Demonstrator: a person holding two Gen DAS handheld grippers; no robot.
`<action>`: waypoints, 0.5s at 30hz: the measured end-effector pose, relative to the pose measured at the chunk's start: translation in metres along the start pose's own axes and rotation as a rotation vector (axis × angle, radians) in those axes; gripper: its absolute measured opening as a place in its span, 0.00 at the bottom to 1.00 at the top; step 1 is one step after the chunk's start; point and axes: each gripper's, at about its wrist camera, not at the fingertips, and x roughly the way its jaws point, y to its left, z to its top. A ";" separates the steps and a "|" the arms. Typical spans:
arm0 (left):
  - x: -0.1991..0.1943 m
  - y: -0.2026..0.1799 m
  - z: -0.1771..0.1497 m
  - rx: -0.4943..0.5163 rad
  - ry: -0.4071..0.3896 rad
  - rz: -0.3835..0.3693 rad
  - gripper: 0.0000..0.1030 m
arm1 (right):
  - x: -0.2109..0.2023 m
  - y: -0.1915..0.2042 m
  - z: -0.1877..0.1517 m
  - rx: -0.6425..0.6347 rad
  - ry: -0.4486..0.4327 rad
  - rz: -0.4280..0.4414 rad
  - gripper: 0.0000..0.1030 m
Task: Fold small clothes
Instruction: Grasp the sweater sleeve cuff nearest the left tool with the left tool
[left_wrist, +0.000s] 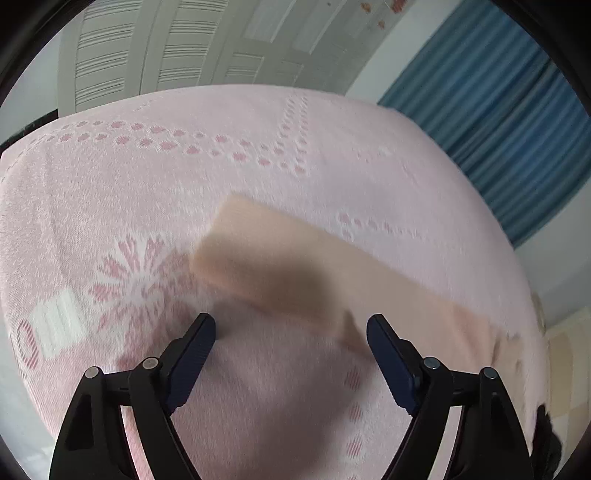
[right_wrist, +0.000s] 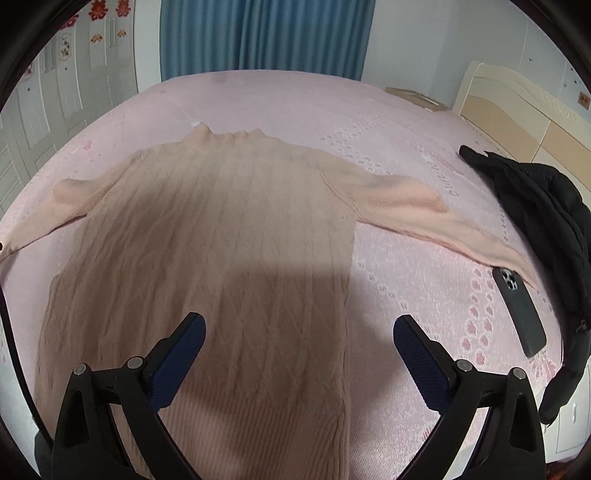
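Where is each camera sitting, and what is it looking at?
Left wrist: on the left gripper, looking down at one sweater sleeve on the pink bed; only its open fingers show.
Right wrist: on the right gripper, looking down over the whole sweater, with a phone and black jacket at the right; only its open fingers show.
Shared: sweater, bed, blue curtain.

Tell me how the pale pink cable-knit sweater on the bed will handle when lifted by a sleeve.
The pale pink cable-knit sweater looks floppy: it lies limp and flat. Its ribbed sleeve would probably stretch and trail the body behind.
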 end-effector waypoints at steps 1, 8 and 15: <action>0.003 0.002 0.004 -0.016 -0.005 0.000 0.73 | 0.000 -0.001 0.002 0.000 0.002 0.000 0.94; 0.024 0.010 0.027 -0.043 -0.016 0.076 0.10 | 0.002 -0.012 0.004 0.025 0.053 0.024 0.83; -0.032 -0.052 0.041 0.101 -0.109 0.032 0.10 | -0.004 -0.038 -0.004 0.091 0.044 0.030 0.82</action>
